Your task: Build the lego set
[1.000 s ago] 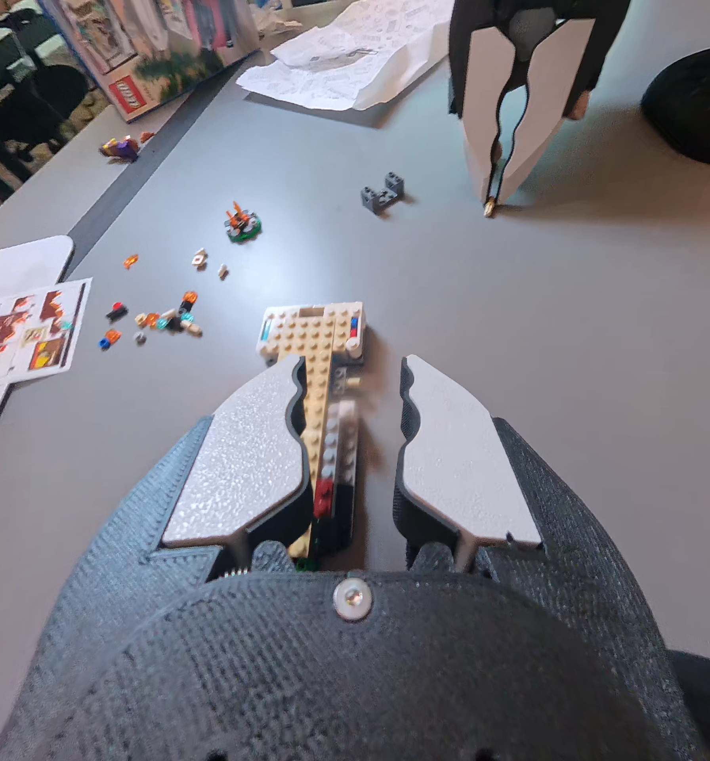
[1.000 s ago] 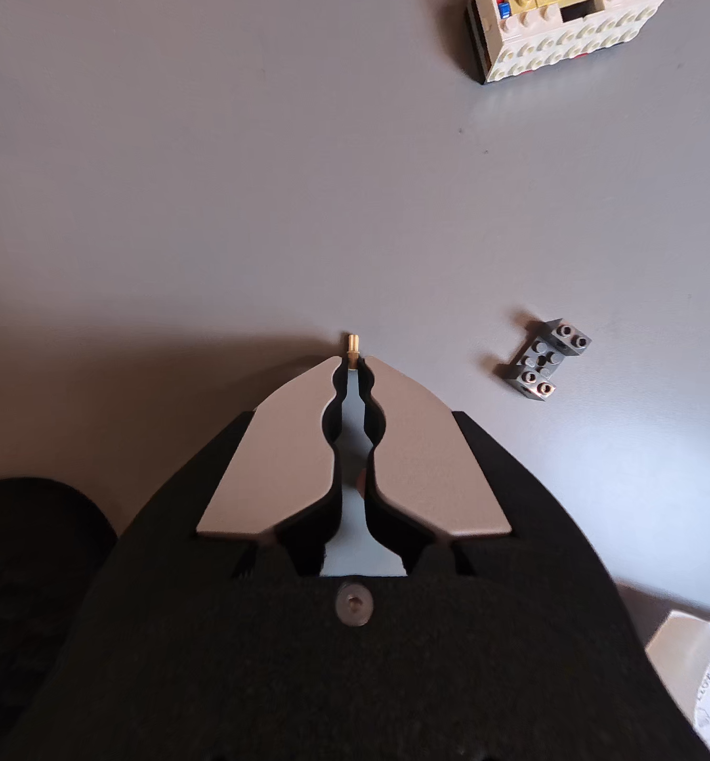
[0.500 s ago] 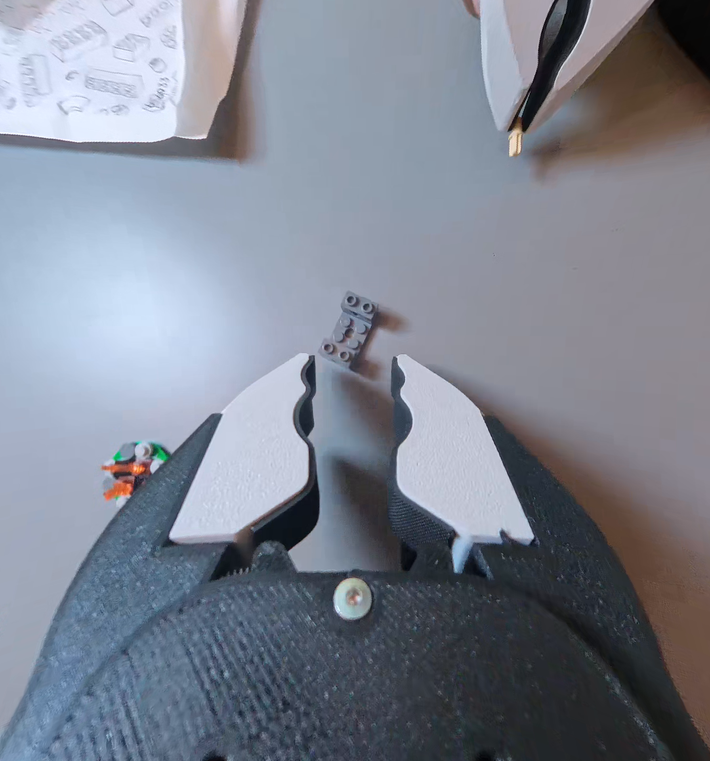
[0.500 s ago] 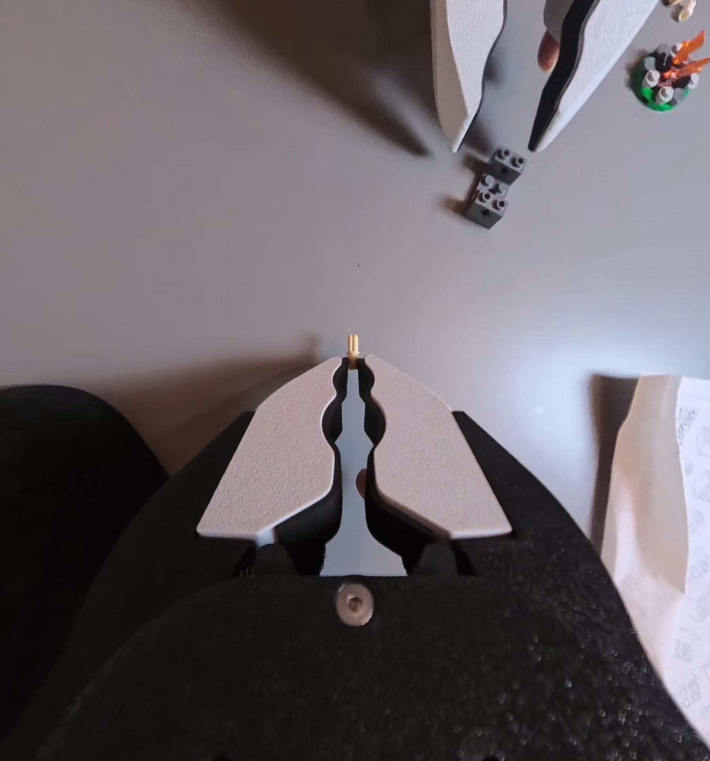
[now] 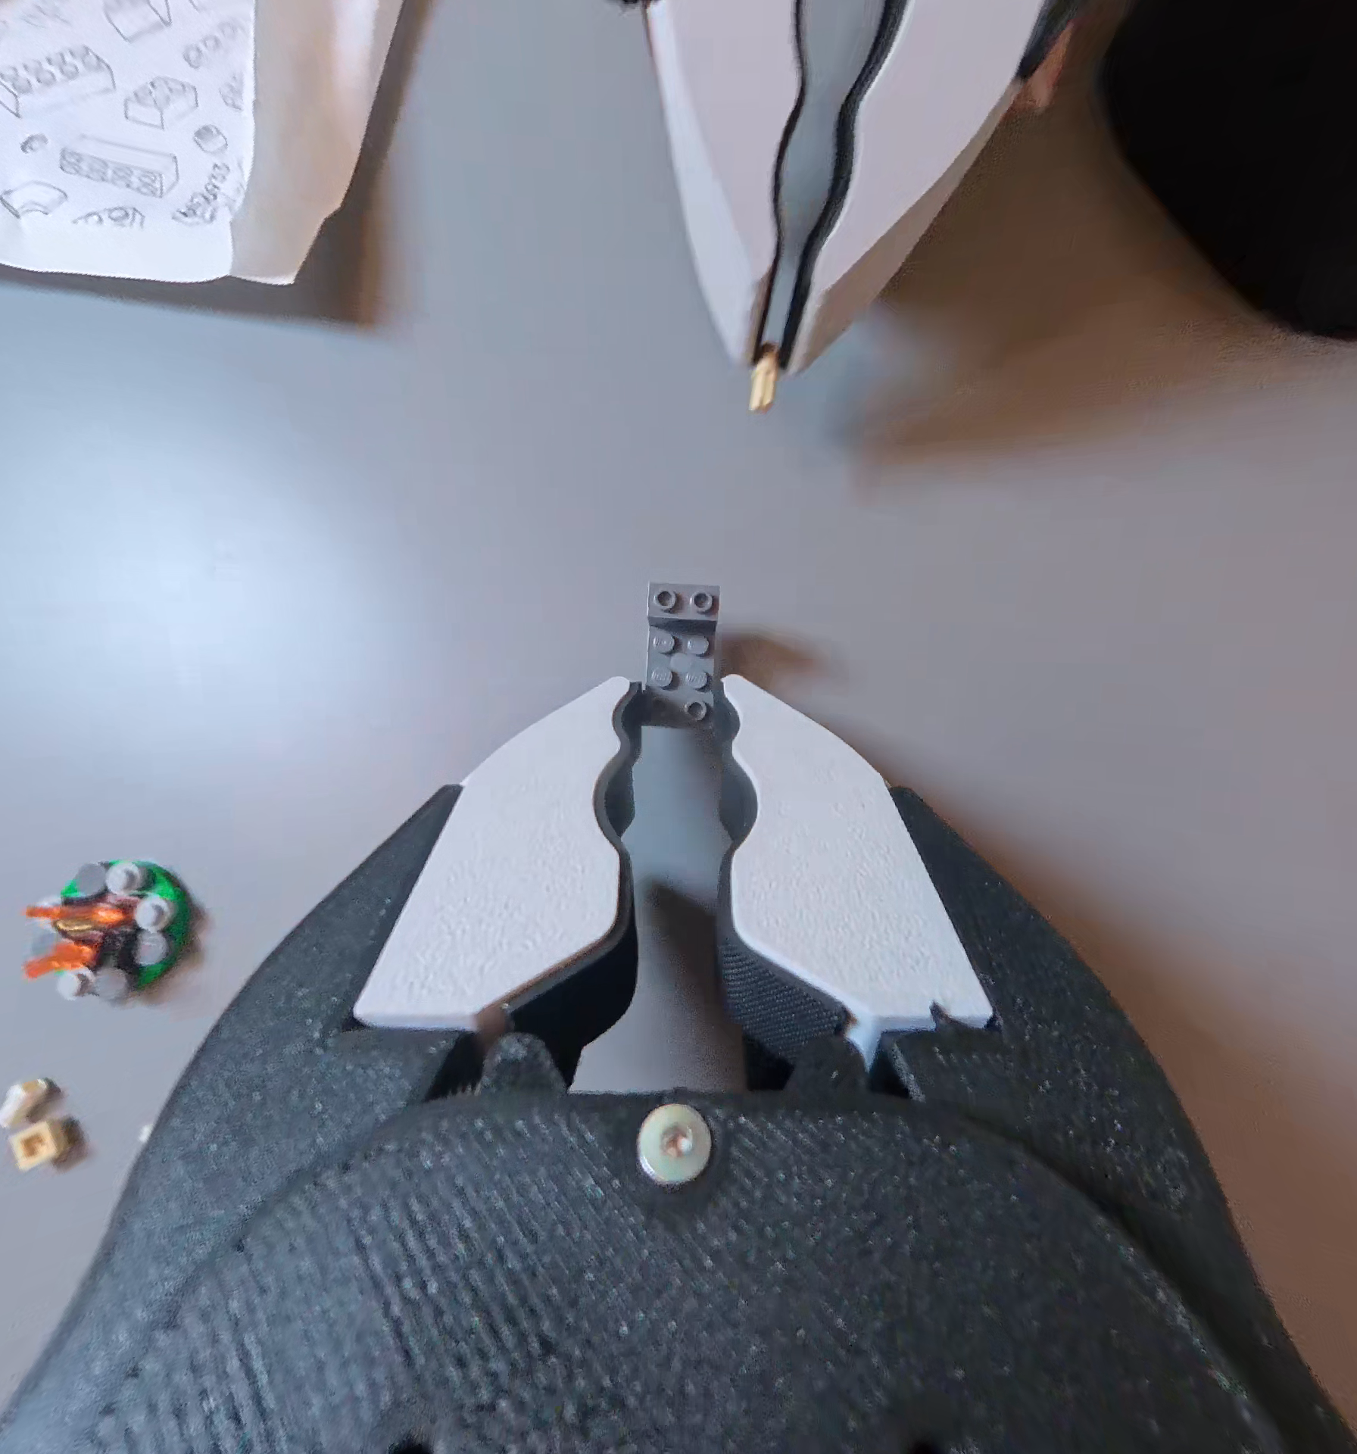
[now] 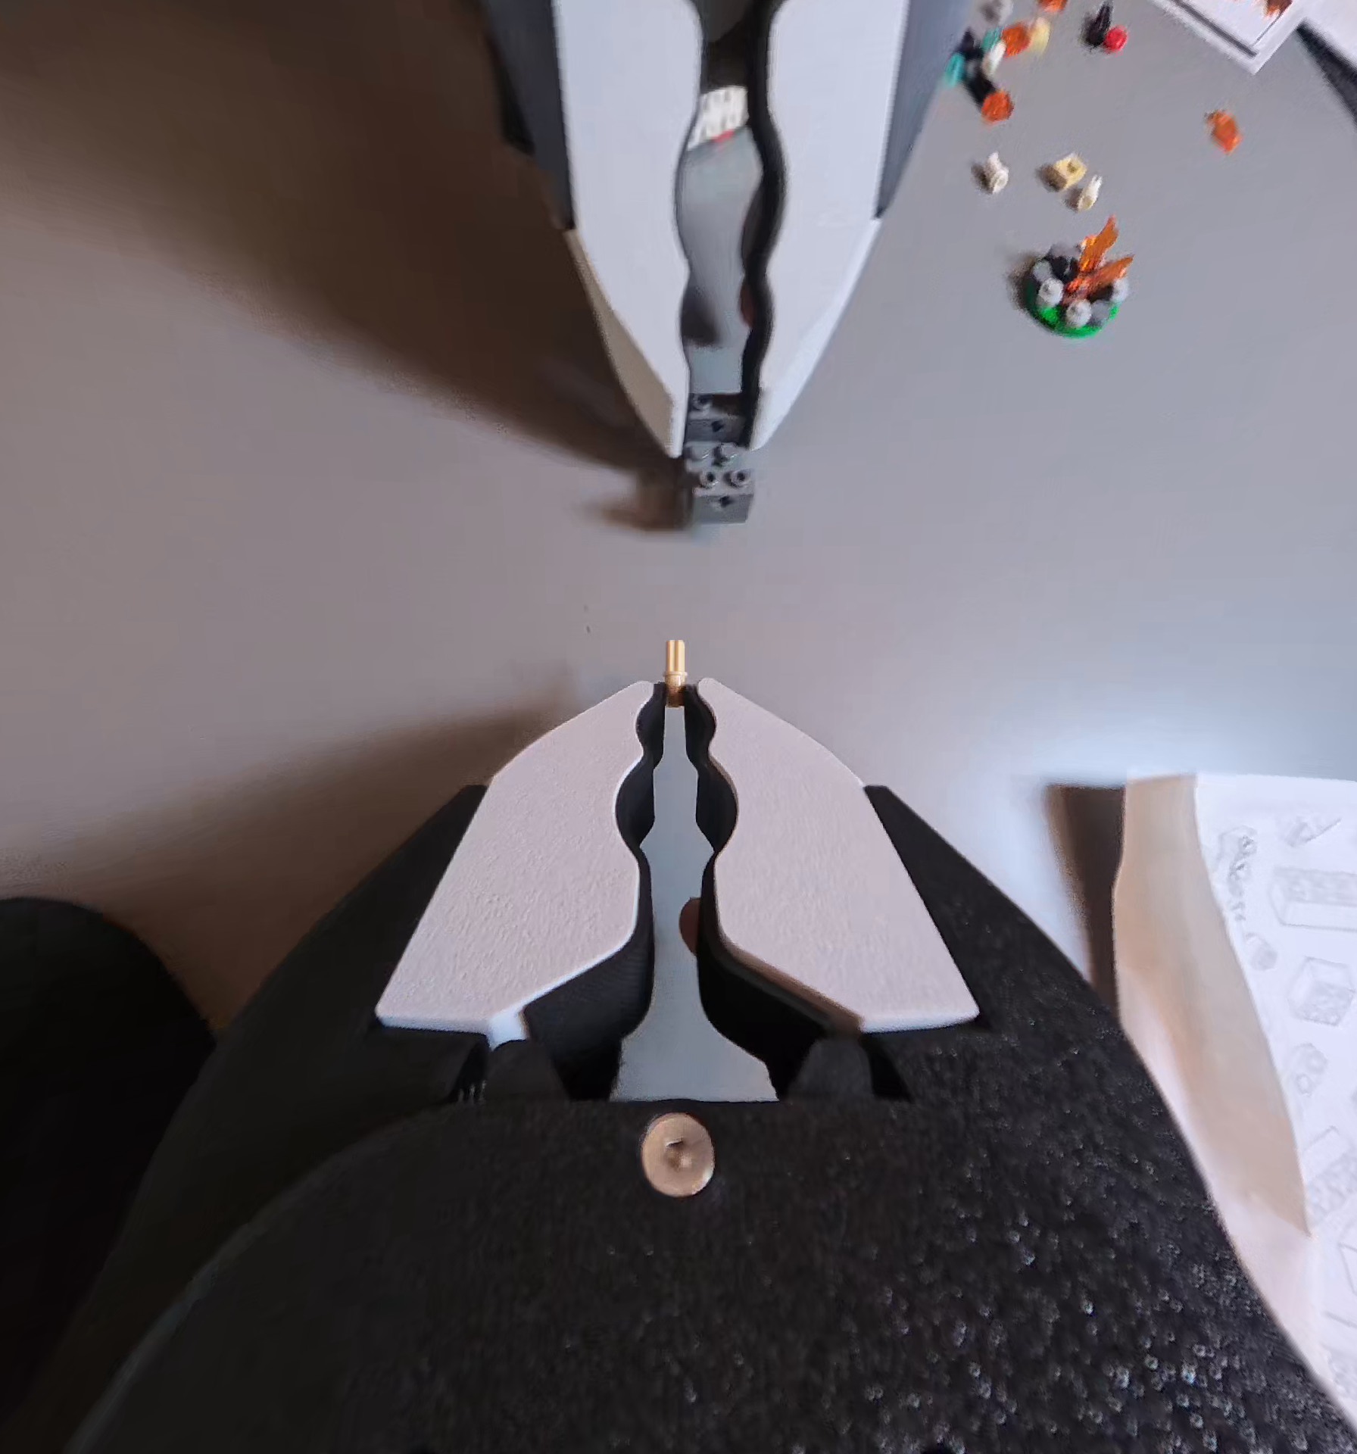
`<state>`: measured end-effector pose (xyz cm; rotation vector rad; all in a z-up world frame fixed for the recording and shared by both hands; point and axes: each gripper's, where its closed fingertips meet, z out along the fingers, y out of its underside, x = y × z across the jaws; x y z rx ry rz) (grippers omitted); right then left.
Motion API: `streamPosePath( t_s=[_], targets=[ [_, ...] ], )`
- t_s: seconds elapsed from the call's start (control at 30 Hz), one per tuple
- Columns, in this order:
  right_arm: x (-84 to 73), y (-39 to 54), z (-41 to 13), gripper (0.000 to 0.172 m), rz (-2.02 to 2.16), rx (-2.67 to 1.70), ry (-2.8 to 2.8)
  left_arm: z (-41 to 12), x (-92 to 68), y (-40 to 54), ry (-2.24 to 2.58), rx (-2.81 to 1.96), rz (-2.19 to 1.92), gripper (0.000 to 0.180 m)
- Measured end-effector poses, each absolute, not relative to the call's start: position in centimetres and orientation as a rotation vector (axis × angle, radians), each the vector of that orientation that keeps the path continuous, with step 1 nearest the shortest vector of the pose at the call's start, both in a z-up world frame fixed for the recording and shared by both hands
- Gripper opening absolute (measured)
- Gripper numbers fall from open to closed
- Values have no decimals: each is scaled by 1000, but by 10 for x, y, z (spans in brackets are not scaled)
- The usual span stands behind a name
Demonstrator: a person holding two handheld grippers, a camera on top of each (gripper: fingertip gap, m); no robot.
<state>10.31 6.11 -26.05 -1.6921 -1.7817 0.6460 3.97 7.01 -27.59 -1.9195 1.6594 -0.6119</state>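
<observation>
Left wrist view, nearest: the left gripper [image 5: 679,692] is closed on a dark grey stepped brick piece [image 5: 682,649], both fingertips pressing its near end. The piece's long axis runs along the fingers and straight out ahead of them; its studded faces turn up toward the camera, and its raised far block projects beyond the tips. It is seen against the grey table [image 5: 266,551], with its shadow lying to one side. To the gripper's left lie a round green base with orange flame pieces [image 5: 105,936] and two small tan bricks [image 5: 34,1121].

Farther out, the right gripper [image 6: 675,688] faces the left one, tip toward tip, near but apart. Its fingers are nearly together, pinching the base of a small gold pin [image 6: 674,665]. The pin's axis continues the fingers' line and points toward the grey piece.

Beyond: a printed paper sheet [image 5: 109,134] and, in the right wrist view, scattered small coloured bricks [image 6: 998,102].
</observation>
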Motion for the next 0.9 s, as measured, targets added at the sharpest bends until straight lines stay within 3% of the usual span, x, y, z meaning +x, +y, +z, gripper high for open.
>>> streamPosePath(
  t_s=[0.27, 0.9],
  targets=[
    [54, 21, -253, 5, 698, -1568, -1999, -254, 25, 12, 1450, -1886, -640, 17],
    [27, -9, -273, 4, 728, -1595, -2110, -280, 2, -15, 1488, -2008, -552, 16]
  ],
)
